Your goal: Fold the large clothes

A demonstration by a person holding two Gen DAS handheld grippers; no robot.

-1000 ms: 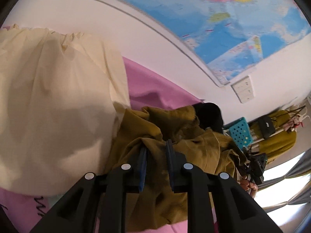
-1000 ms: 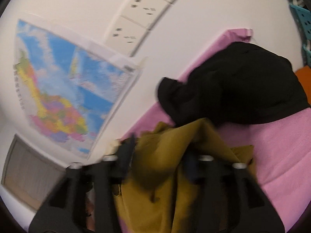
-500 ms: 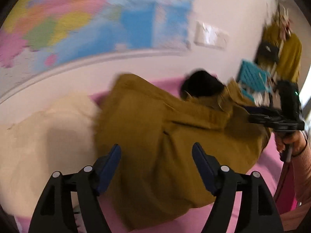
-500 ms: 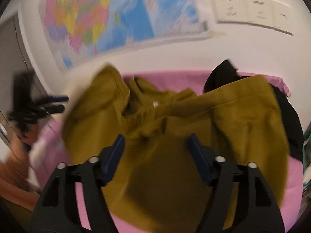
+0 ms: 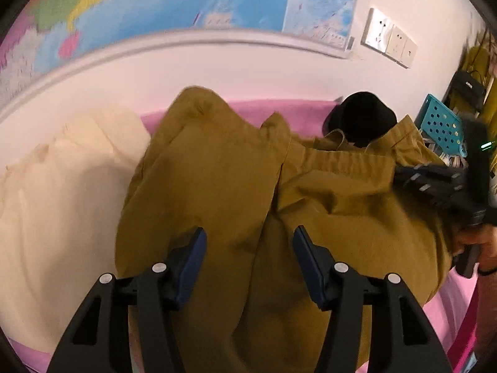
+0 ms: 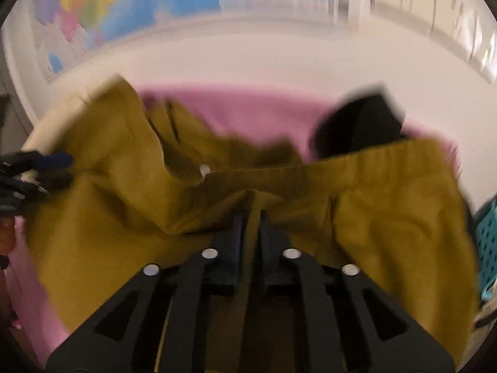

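A large olive-mustard garment (image 5: pixel 236 186) lies crumpled on the pink surface (image 5: pixel 273 113); it also fills the right wrist view (image 6: pixel 388 217). My left gripper (image 5: pixel 248 242) is open above it, its blue pads (image 5: pixel 192 255) wide apart, holding nothing. My right gripper (image 6: pixel 250 217) is shut on a fold of the olive garment near its waistband. The right gripper also shows at the right edge of the left wrist view (image 5: pixel 435 183), at the garment's side. The left gripper shows at the left edge of the right wrist view (image 6: pixel 46 168).
A cream garment (image 5: pixel 62 192) lies to the left of the olive one. A black garment (image 5: pixel 363 118) sits at the back right by the wall. A teal perforated basket (image 5: pixel 441 127) stands at the right. A world map (image 5: pixel 186 0) and wall sockets (image 5: pixel 388 40) are behind.
My left gripper let go of the olive garment and opened wide. My right gripper opened half a second ago and has now shut on a fold of it. The garment has spread out.
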